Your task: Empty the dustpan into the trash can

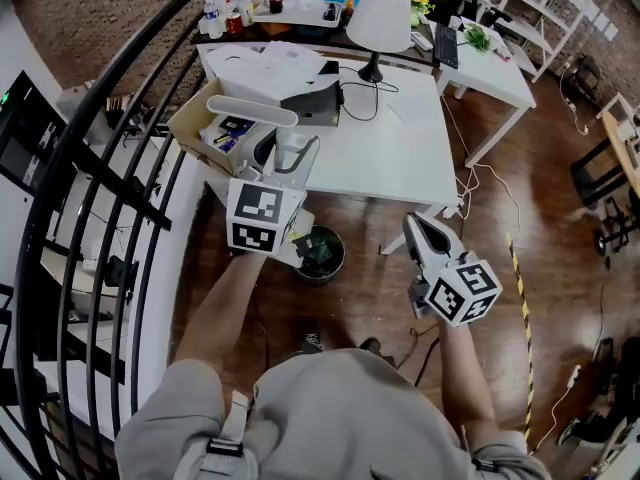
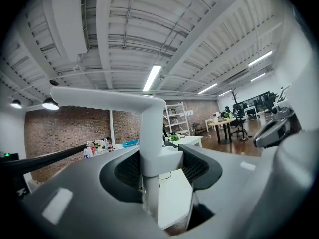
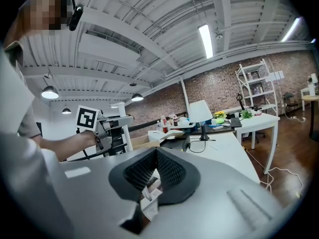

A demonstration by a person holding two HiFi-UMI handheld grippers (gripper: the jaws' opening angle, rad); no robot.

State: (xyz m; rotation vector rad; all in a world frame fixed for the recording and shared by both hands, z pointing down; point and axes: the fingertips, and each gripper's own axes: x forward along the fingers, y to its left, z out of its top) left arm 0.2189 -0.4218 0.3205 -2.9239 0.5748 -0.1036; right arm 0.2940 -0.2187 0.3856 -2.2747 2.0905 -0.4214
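A white long-handled dustpan stands upright, and its T-shaped handle (image 1: 250,111) (image 2: 149,133) rises between the pads of my left gripper (image 1: 288,153) (image 2: 159,169), which is shut on the post. The pan itself is hidden under the gripper's marker cube. Just right of that cube, a dark round trash can (image 1: 322,255) sits on the wooden floor with rubbish inside it. Further right of the can is my right gripper (image 1: 415,226) (image 3: 155,156), with its pads meeting at the tips. Small white scraps (image 3: 149,195) show in the gap under those pads, and I cannot tell whether they are held.
A white table (image 1: 390,158) stands just beyond the can, bearing a cardboard box (image 1: 205,128) and a lamp (image 1: 383,18). A black railing (image 1: 100,198) runs along the left. Cables (image 1: 485,183) and a yellow-black strip (image 1: 520,278) lie on the floor at right.
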